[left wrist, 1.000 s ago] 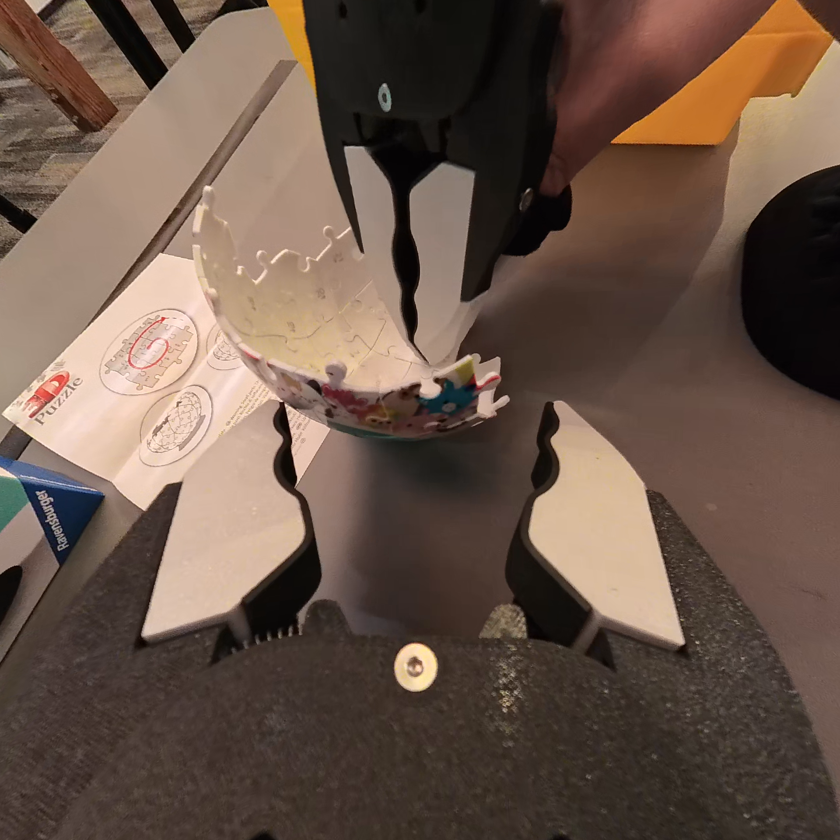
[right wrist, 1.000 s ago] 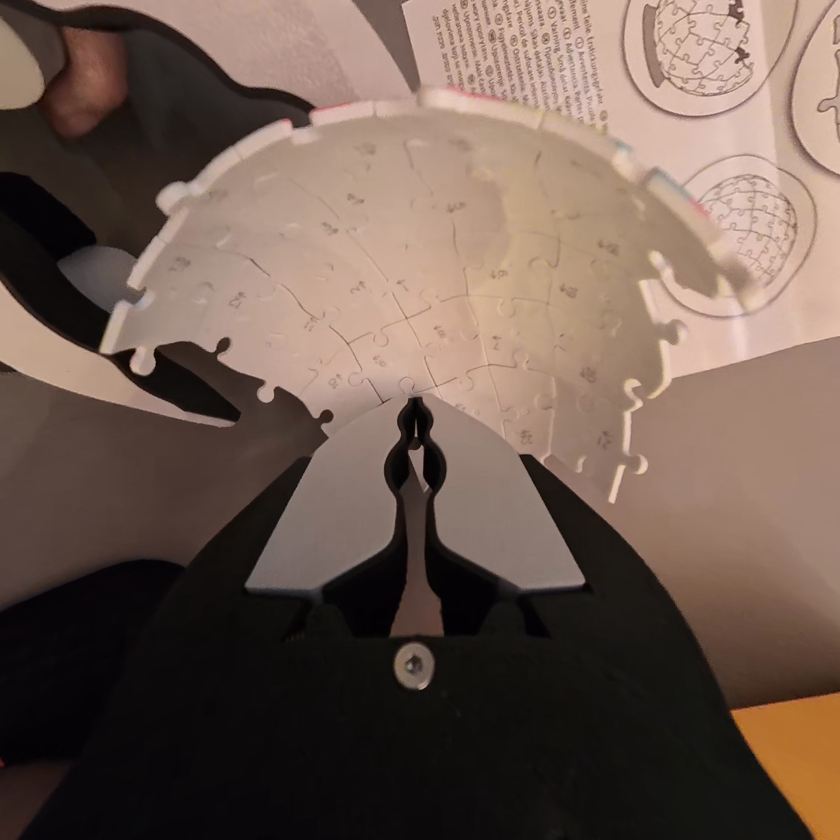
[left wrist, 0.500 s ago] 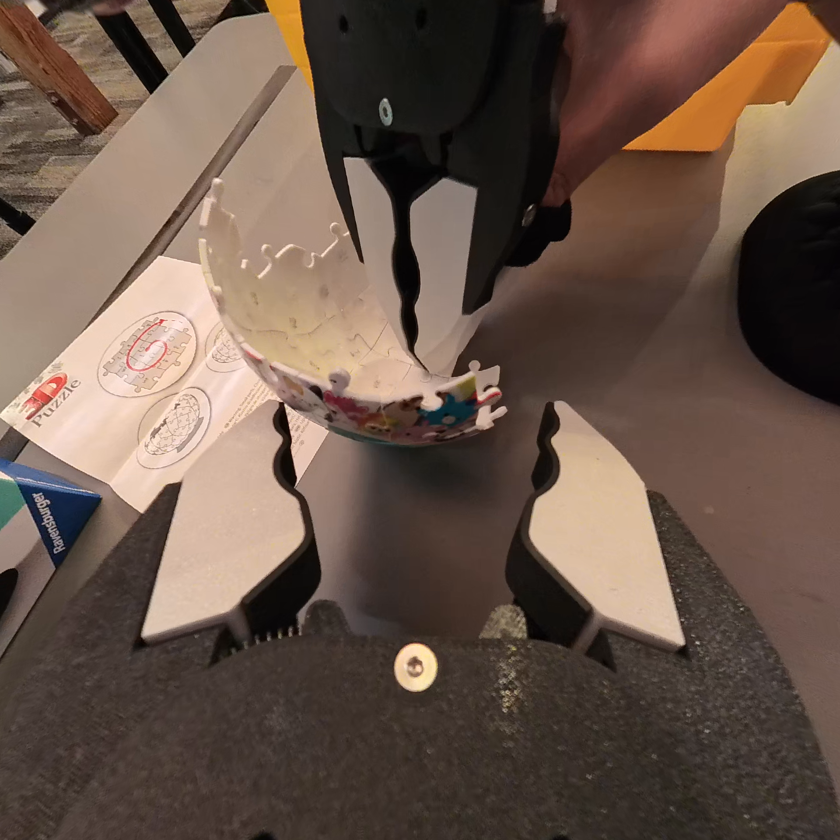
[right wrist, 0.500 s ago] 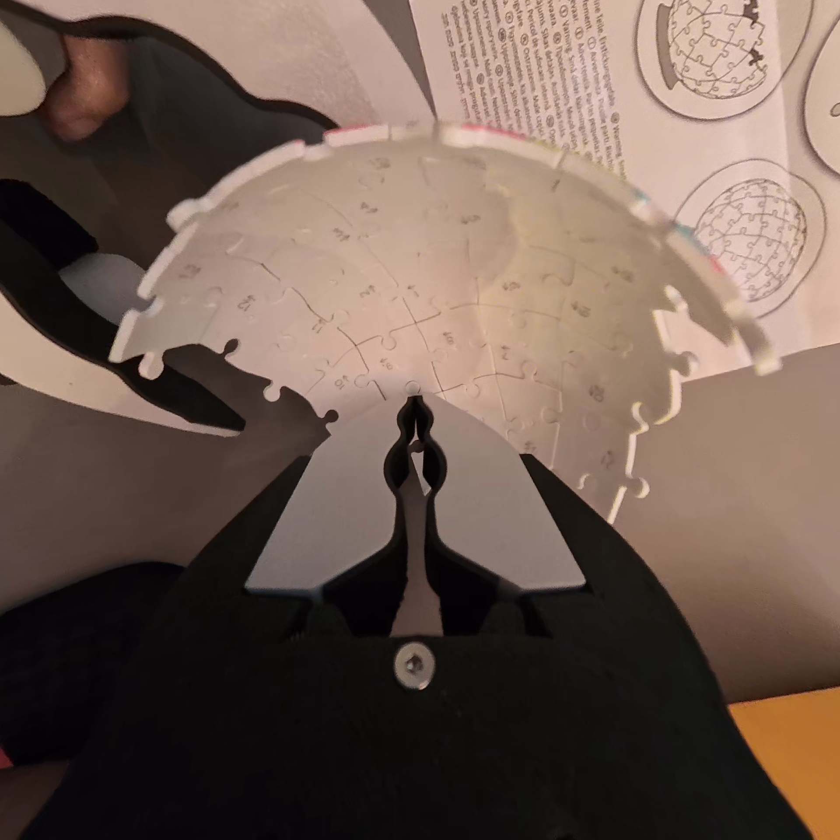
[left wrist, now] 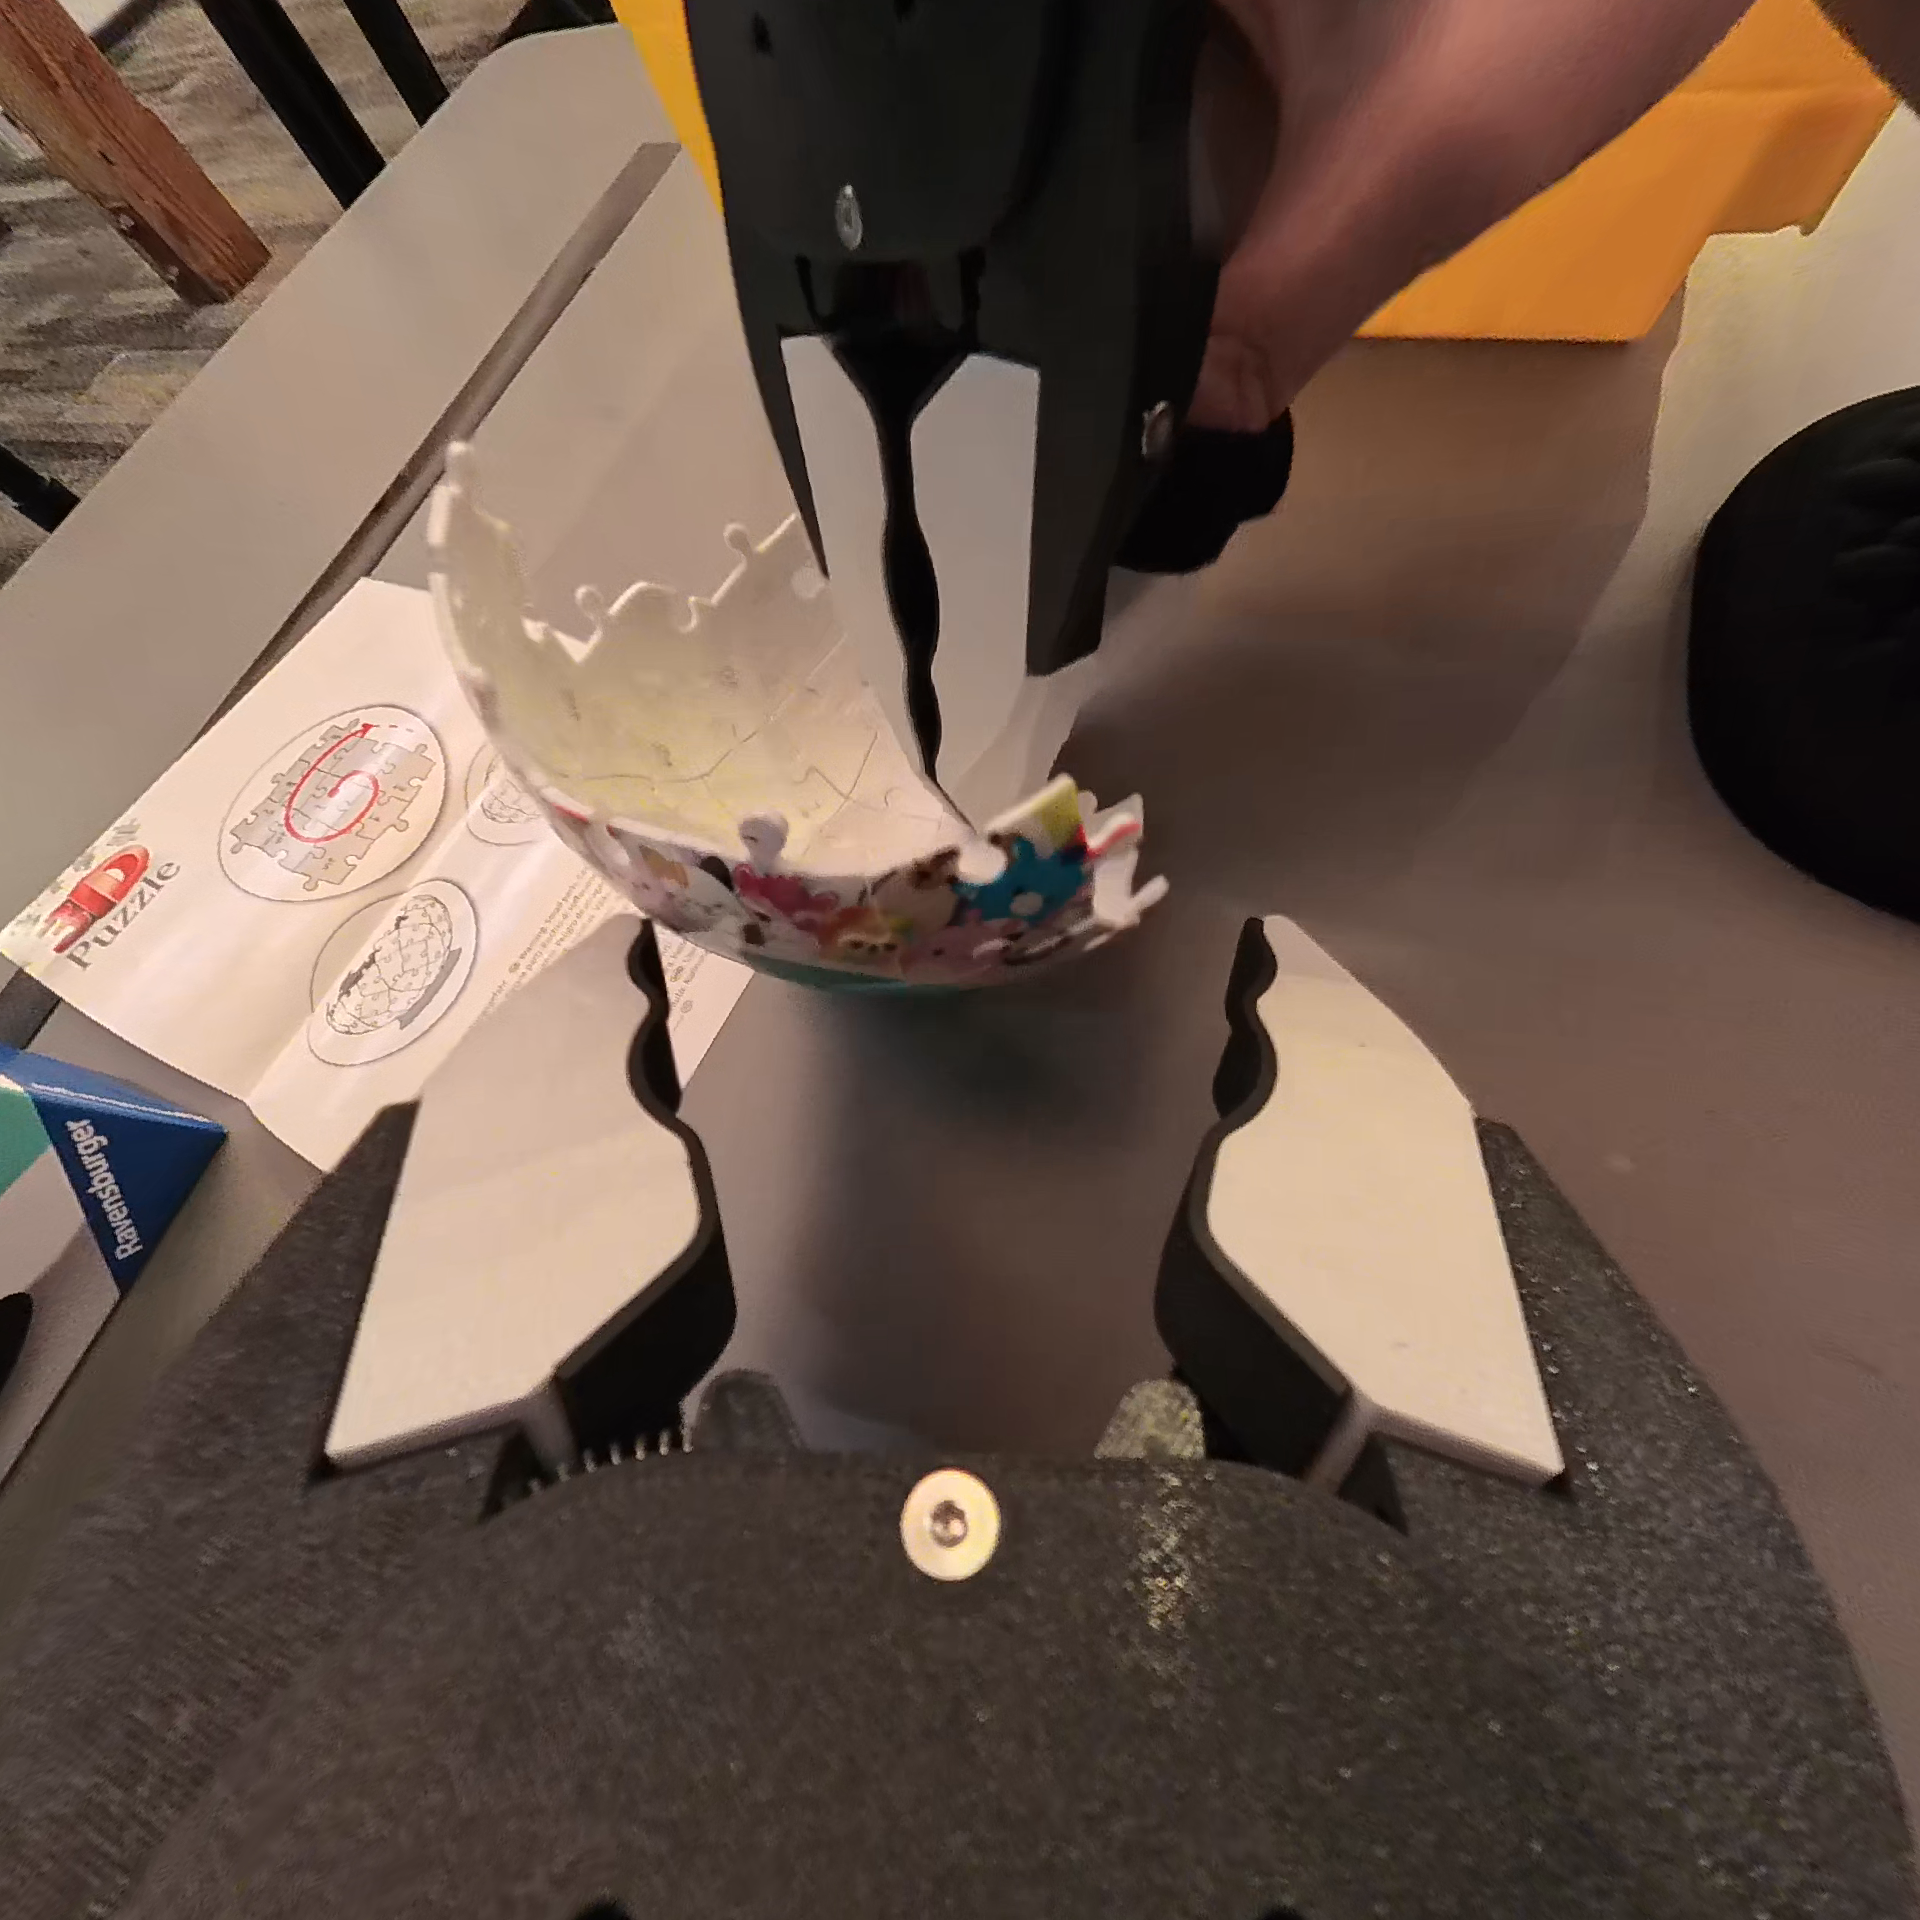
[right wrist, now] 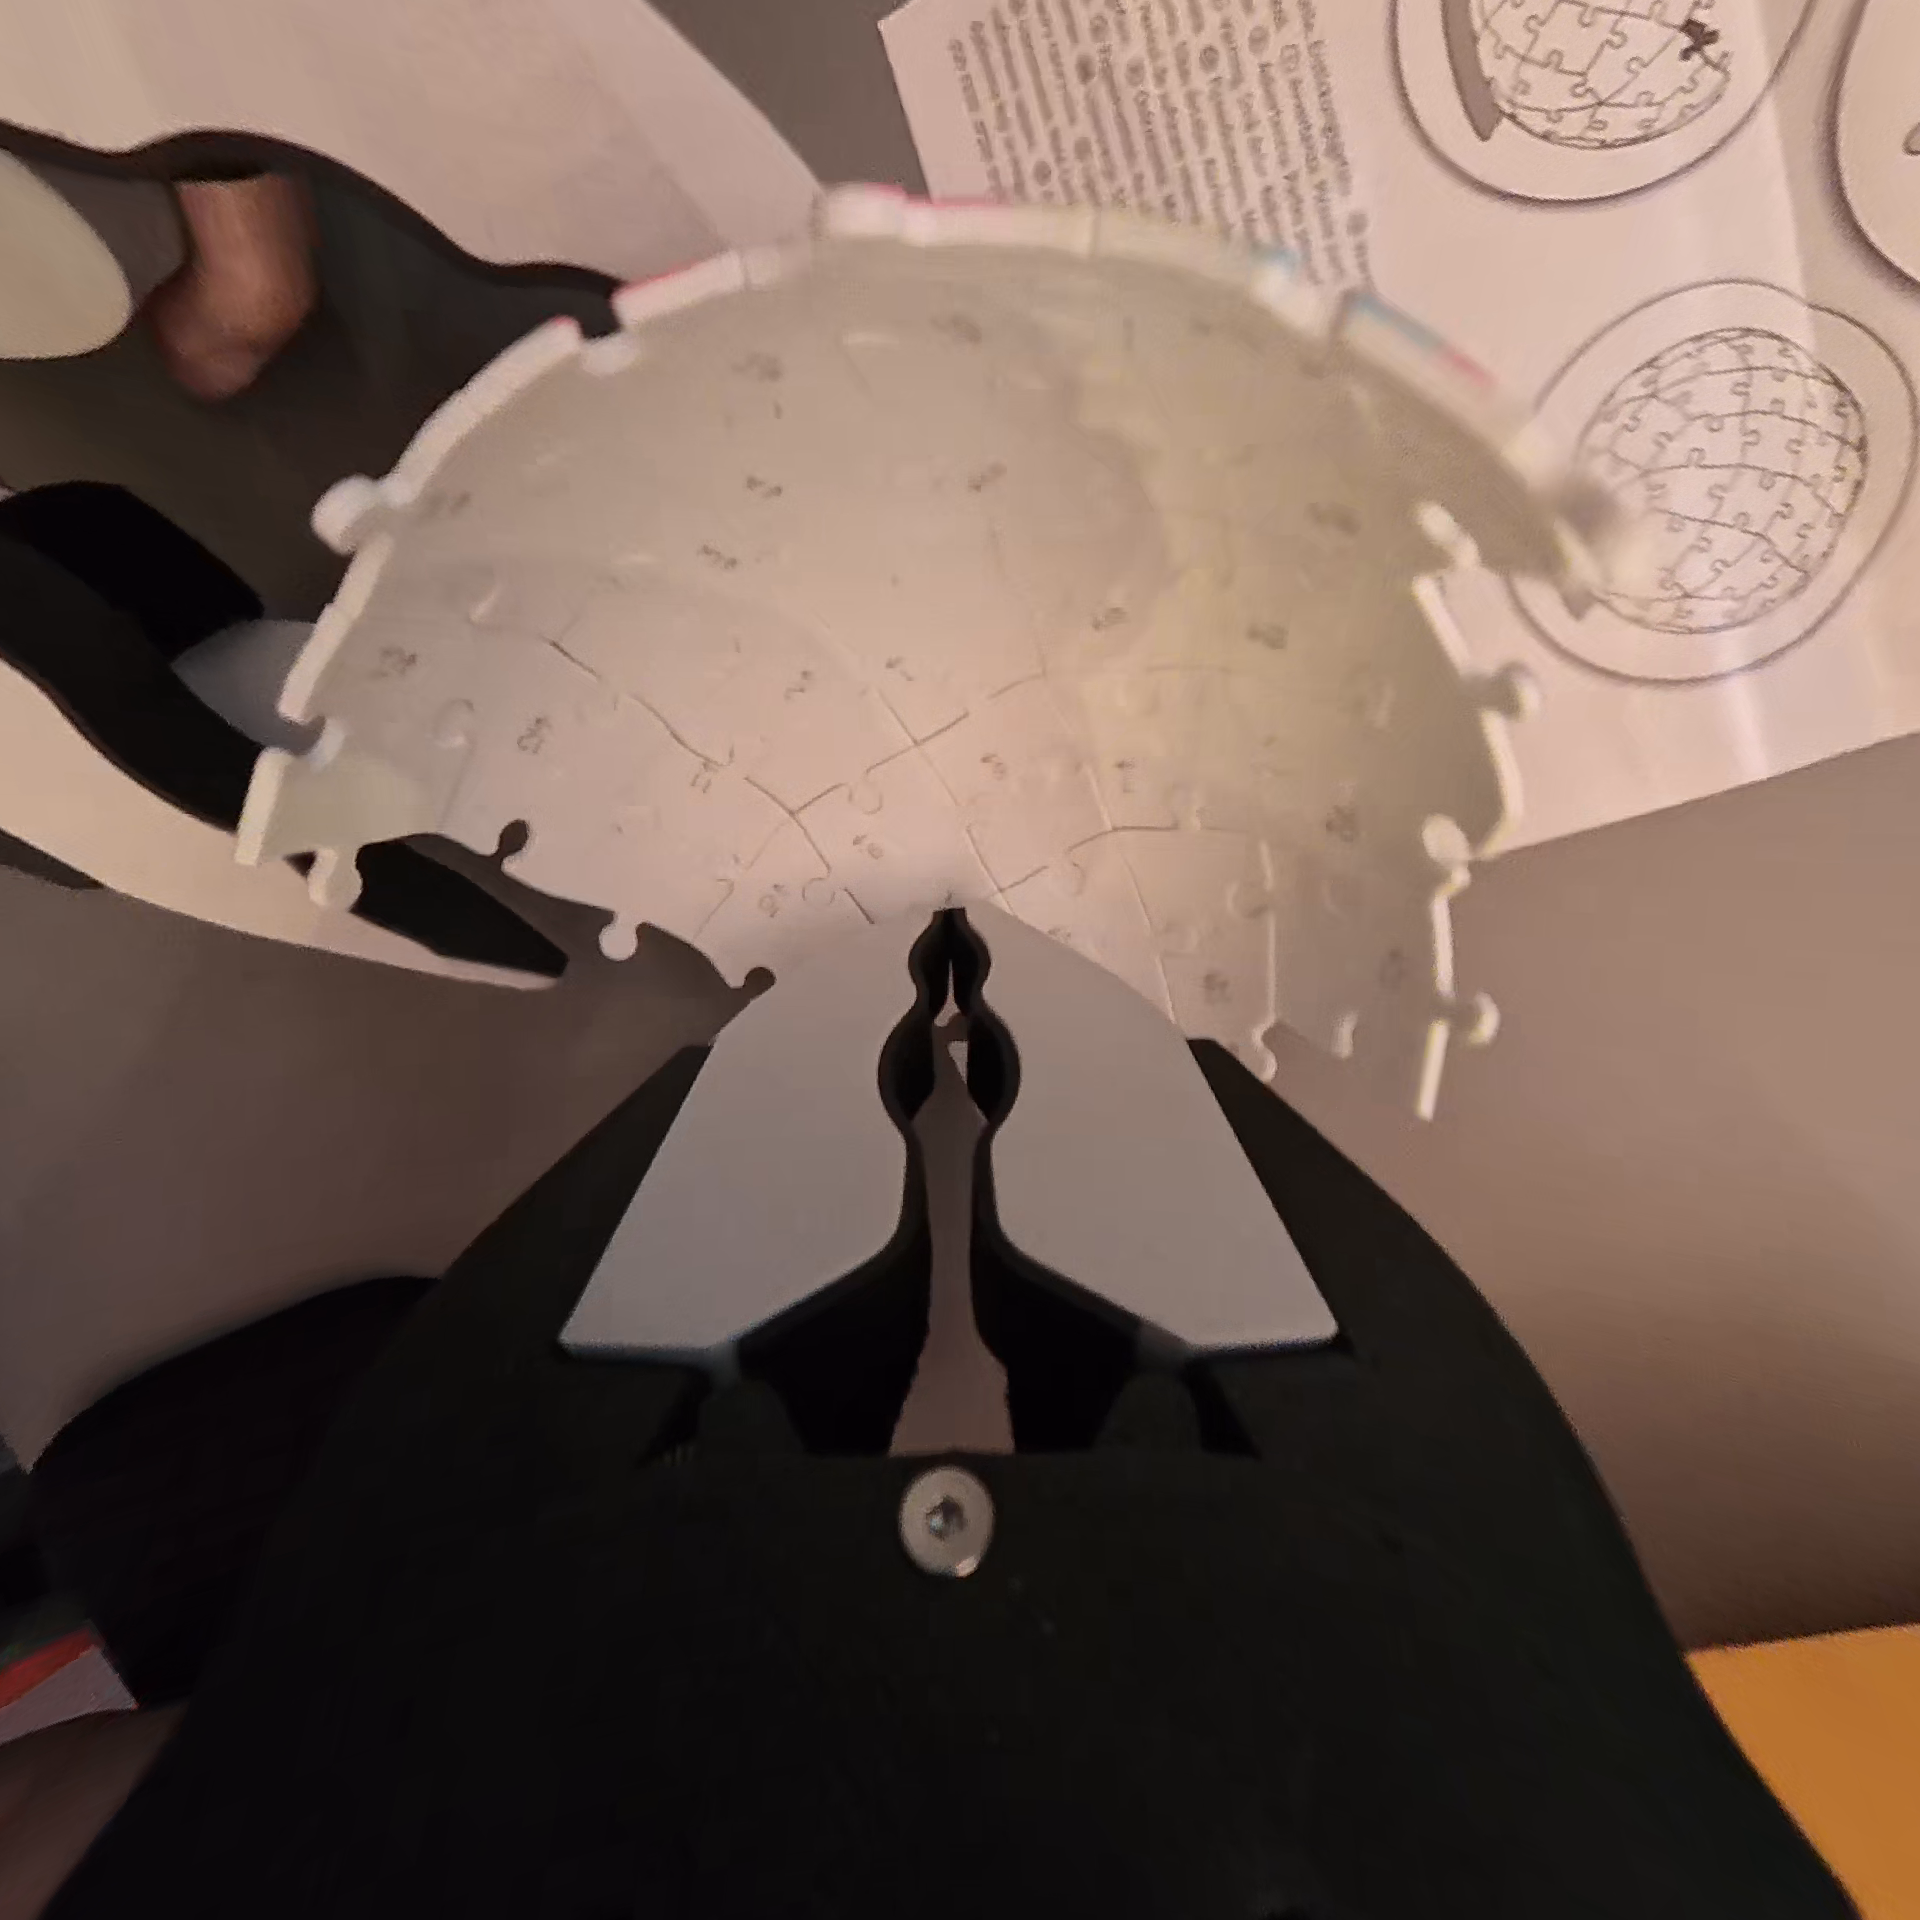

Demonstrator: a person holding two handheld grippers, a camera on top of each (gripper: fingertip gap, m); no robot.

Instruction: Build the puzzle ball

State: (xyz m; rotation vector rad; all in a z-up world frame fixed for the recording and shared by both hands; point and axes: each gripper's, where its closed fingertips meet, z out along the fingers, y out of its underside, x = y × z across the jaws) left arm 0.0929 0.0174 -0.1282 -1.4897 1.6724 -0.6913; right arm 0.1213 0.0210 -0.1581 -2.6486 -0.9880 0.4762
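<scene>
Right gripper (left wrist: 940, 800) is pinching the edge of the half-built puzzle ball (left wrist: 727, 769) — holding it off the table (left wrist: 1455, 987). Left gripper (left wrist: 951, 1029) sits spread wide just below it, holding nothing.

The right gripper (right wrist: 948, 920) pinches the half-built puzzle ball (right wrist: 883, 623) at its six o'clock edge; instruction sheet (right wrist: 1455, 260) toward one o'clock.

A grey table (left wrist: 1455, 1039) fills most of the left wrist view, its surface matte under warm, dim light. Along its left edge runs a paler grey tabletop (left wrist: 260, 436), a dark seam between them. Beyond the far left corner lies patterned grey carpet (left wrist: 62, 291), with a brown wooden leg (left wrist: 125, 145) and black metal legs (left wrist: 343, 83) standing on it.
</scene>
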